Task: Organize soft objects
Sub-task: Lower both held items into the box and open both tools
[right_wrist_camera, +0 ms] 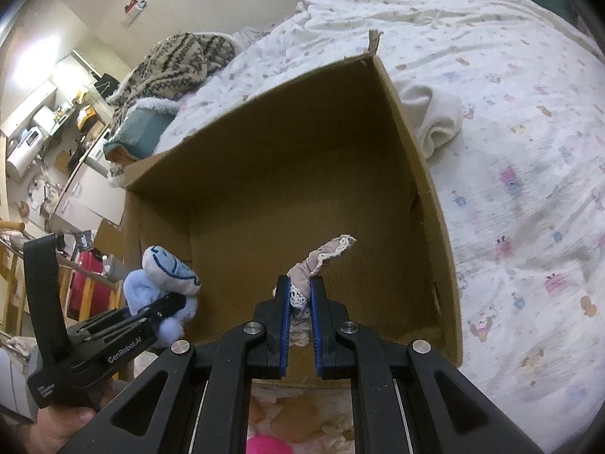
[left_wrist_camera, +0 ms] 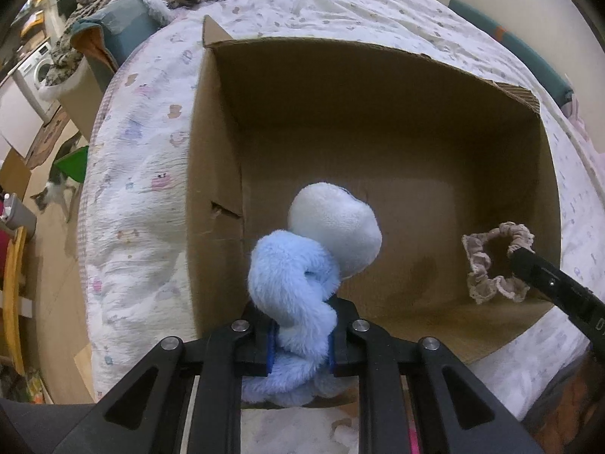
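Observation:
An open cardboard box (left_wrist_camera: 378, 87) stands on the bed; it also shows in the right wrist view (right_wrist_camera: 264, 121). My left gripper (left_wrist_camera: 300, 335) is shut on a light blue and white plush toy (left_wrist_camera: 302, 265) and holds it over the box's near left edge. The toy also shows in the right wrist view (right_wrist_camera: 166, 276) with the left gripper (right_wrist_camera: 166, 308). My right gripper (right_wrist_camera: 300, 291) is shut on a beige lace-edged scrunchie (right_wrist_camera: 321, 257) above the box's near side. The scrunchie (left_wrist_camera: 491, 261) hangs from the right gripper (left_wrist_camera: 522, 261) in the left wrist view.
A rolled white cloth (right_wrist_camera: 435, 121) lies on the patterned bedsheet (right_wrist_camera: 529, 189) just right of the box. A patterned knit blanket (right_wrist_camera: 177, 64) lies at the far end of the bed. A cat (left_wrist_camera: 56, 189) stands on the floor to the left. Furniture lines the left.

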Demonstrator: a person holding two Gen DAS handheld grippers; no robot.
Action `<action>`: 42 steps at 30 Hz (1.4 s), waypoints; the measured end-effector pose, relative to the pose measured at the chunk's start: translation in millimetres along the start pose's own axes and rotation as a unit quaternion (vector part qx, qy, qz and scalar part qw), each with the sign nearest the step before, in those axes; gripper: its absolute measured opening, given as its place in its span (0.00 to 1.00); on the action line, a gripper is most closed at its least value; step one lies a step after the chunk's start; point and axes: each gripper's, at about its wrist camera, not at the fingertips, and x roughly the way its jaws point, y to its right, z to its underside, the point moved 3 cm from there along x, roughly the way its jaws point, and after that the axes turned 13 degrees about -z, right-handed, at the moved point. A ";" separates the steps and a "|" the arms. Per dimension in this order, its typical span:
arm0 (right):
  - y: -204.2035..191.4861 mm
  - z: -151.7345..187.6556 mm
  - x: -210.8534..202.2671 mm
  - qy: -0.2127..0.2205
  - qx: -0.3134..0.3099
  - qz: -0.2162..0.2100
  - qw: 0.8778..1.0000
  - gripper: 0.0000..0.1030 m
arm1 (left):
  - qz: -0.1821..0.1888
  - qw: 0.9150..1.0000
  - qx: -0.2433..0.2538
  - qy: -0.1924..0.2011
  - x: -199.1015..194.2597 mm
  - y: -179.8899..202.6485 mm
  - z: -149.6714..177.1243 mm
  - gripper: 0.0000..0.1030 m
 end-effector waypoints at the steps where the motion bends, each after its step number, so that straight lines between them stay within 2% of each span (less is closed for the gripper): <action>1: 0.0 0.3 1.6 -0.002 -0.001 -0.001 1.000 0.11 | 0.001 1.000 0.000 0.000 0.1 1.1 0.2 0.17; 7: -4.3 0.7 10.1 -0.014 -0.013 -0.001 1.000 0.11 | 0.007 1.000 0.002 0.006 -1.5 3.7 1.8 0.18; 9: -3.9 0.6 12.4 -0.017 -0.013 0.000 1.000 0.11 | 0.011 1.000 -0.001 0.006 -4.0 4.2 1.9 0.22; 12: -3.9 1.1 15.2 -0.021 -0.014 0.007 1.000 0.11 | 0.023 1.000 -0.005 0.005 -5.3 3.0 0.2 0.39; 14: -2.9 1.2 15.9 -0.022 -0.013 0.009 1.000 0.11 | 0.027 1.000 -0.010 0.010 -9.0 3.2 0.0 0.70; 19: 0.2 0.6 17.0 -0.019 -0.007 0.019 1.000 0.11 | 0.014 0.999 0.003 0.030 -15.3 6.4 -0.1 0.73; 28: -6.0 -0.1 14.6 -0.010 -0.028 0.024 0.999 0.12 | 0.016 0.999 0.004 0.035 -17.6 4.2 0.9 0.73; 30: -6.0 -1.1 13.0 -0.007 -0.030 0.023 0.999 0.16 | 0.014 0.999 0.006 0.039 -19.6 4.9 1.6 0.73; 31: -5.9 -1.4 12.4 -0.005 -0.030 0.024 0.999 0.25 | 0.014 0.999 0.008 0.040 -20.5 6.3 2.8 0.73; 32: -5.3 -1.6 11.2 -0.003 -0.030 0.028 0.999 0.44 | 0.014 0.999 0.009 0.040 -20.8 7.1 3.6 0.73; 34: -5.1 -2.9 7.4 0.012 -0.030 0.042 0.999 0.72 | 0.013 0.999 0.013 0.041 -21.3 8.8 5.1 0.73; 42: -7.7 -5.9 4.7 0.018 -0.037 0.040 0.998 0.72 | 0.006 0.998 0.021 0.051 -25.5 12.6 7.8 0.73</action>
